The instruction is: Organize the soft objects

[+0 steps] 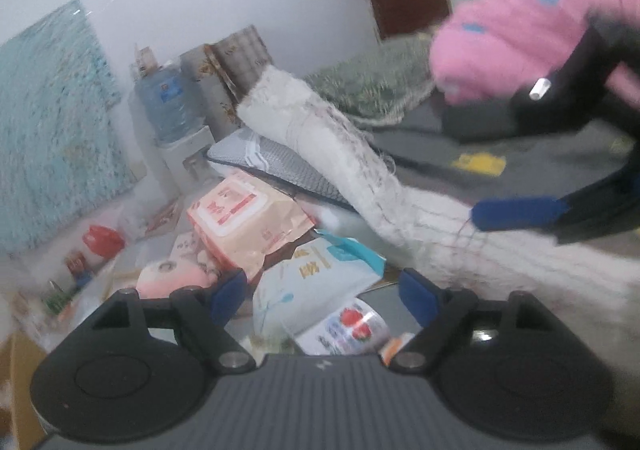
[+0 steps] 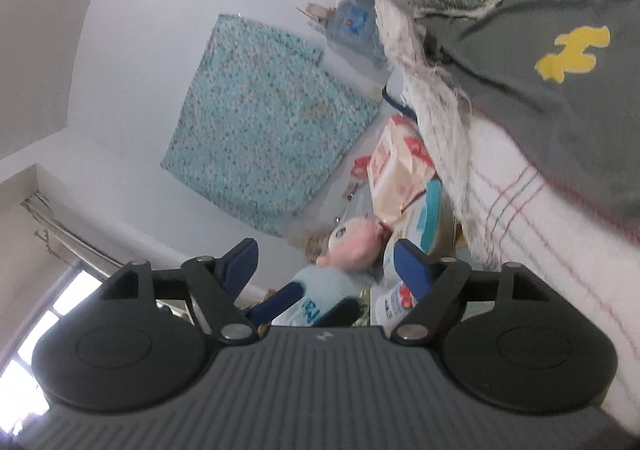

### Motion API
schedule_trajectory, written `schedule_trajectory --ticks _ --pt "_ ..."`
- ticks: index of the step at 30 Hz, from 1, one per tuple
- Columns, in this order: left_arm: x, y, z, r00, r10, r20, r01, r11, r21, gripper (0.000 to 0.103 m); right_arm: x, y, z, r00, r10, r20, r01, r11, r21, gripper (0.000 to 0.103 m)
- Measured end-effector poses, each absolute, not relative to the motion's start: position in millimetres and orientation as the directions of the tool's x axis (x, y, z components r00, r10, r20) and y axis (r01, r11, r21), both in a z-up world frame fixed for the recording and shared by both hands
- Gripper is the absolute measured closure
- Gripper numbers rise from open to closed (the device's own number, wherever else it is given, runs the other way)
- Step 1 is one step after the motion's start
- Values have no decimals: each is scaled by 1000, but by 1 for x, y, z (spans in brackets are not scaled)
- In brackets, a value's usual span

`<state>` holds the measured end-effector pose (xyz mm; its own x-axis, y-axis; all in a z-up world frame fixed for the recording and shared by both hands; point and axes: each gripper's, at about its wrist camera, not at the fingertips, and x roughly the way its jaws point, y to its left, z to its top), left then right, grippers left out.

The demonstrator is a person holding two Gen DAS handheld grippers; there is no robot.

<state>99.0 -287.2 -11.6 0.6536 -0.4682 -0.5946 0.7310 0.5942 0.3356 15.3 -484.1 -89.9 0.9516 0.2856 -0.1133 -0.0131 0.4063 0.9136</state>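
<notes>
Both grippers are hanging wide open, holding nothing: left gripper [image 1: 320, 292], right gripper [image 2: 326, 262]. A pink doll [image 1: 176, 278] is lying lower left among packets, probably the next pickup, needing a descent.

**Black gripper bodies, blue finger pads**

The left gripper [image 1: 322, 292] is showing a grey ribbed housing, two round black discs, black linkages with silver pins and blue pads. The right gripper [image 2: 326, 264] is looking identical. A pink glove [image 1: 532, 30] with blue dots is covering the hand beside the other gripper's black frame.
</notes>
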Motion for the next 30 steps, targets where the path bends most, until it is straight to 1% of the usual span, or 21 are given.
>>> schedule_trajectory --ticks 2,5,10,12,14,15,17,18,20,26,27,29,30 --pt "108 -302 -20 647 -440 -623 740 559 374 19 15 -490 -95 954 284 -94 -22 383 924 24" --pt "119 -319 -32 638 -398 -659 748 523 408 19 16 -492 -101 955 282 -90 -22 373 928 24" --pt "123 -338 -51 644 -350 -680 750 464 472 19 16 -494 -108 953 292 -80 -29 349 937 23" --pt "129 -343 -59 650 -314 -692 740 466 484 21 16 -496 -110 954 293 -72 -34 342 939 23" --pt "138 -346 -65 649 -279 -708 731 487 478 34 15 -498 -112 954 291 -68 -34 333 942 22" --pt "143 -347 -66 646 -269 -714 727 502 469 38 15 -498 -113 955 290 -68 -32 328 944 22" --pt "150 -345 -65 637 -269 -722 726 524 445 49 14 -500 -116 955 289 -71 -27 320 947 22" --pt "152 -345 -64 637 -269 -723 724 531 441 52 14 -501 -117 955 288 -70 -27 317 948 22" --pt "155 -344 -63 651 -266 -711 711 540 449 66 13 -501 -118 956 286 -67 -28 314 949 21" --pt "156 -341 -51 697 -284 -659 677 562 475 78 13 -504 -124 955 288 -64 -24 292 956 20" --pt "157 -340 -49 707 -286 -646 669 568 480 79 14 -504 -125 955 290 -64 -23 287 958 19" --pt "158 -338 -43 736 -290 -612 642 587 494 86 15 -504 -127 954 293 -66 -20 281 959 19" --pt "158 -337 -40 750 -293 -594 630 593 502 87 15 -504 -128 953 295 -67 -19 280 960 19"
